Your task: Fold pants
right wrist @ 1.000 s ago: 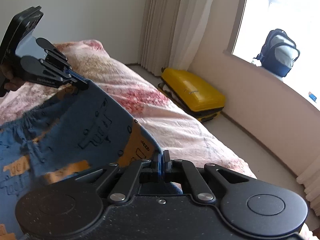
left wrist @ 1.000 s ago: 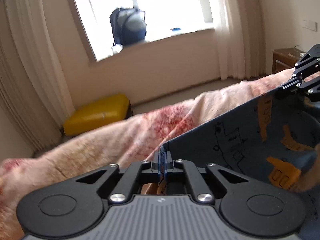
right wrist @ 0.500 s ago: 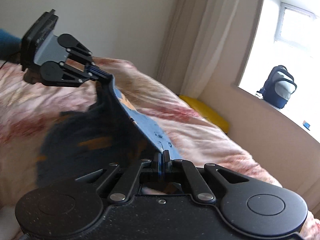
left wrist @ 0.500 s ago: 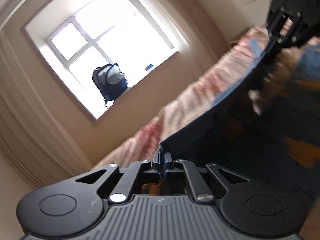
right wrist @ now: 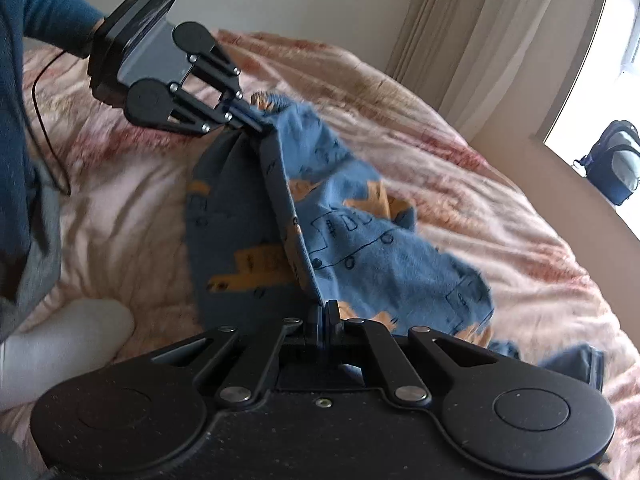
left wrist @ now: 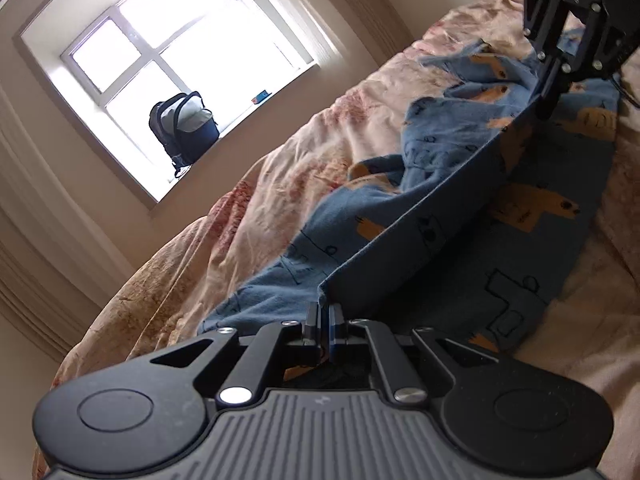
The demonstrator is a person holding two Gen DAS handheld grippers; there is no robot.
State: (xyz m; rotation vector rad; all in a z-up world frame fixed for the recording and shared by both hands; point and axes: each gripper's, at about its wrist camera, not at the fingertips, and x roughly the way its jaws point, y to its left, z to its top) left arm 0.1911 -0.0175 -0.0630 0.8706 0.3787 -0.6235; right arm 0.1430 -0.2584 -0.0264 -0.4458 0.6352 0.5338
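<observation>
Pinching one end of the taut edge of the blue pants [left wrist: 532, 216] with the left gripper [left wrist: 323, 316], jaws clenched tight on the fabric. Clamping the other end with the right gripper [right wrist: 323, 316], likewise closed on cloth. Stretching that edge between the two, with the rest of the garment draping down and lying rumpled on the floral bedspread [right wrist: 460, 160]. Looking like mid-fold: carrying a lifted edge over the part lying flat. Next, probably lowering both ends together, level and still taut, onto the layer below, lining up the edges before releasing. Ignoring the backpack [left wrist: 182, 128] on the windowsill.
</observation>
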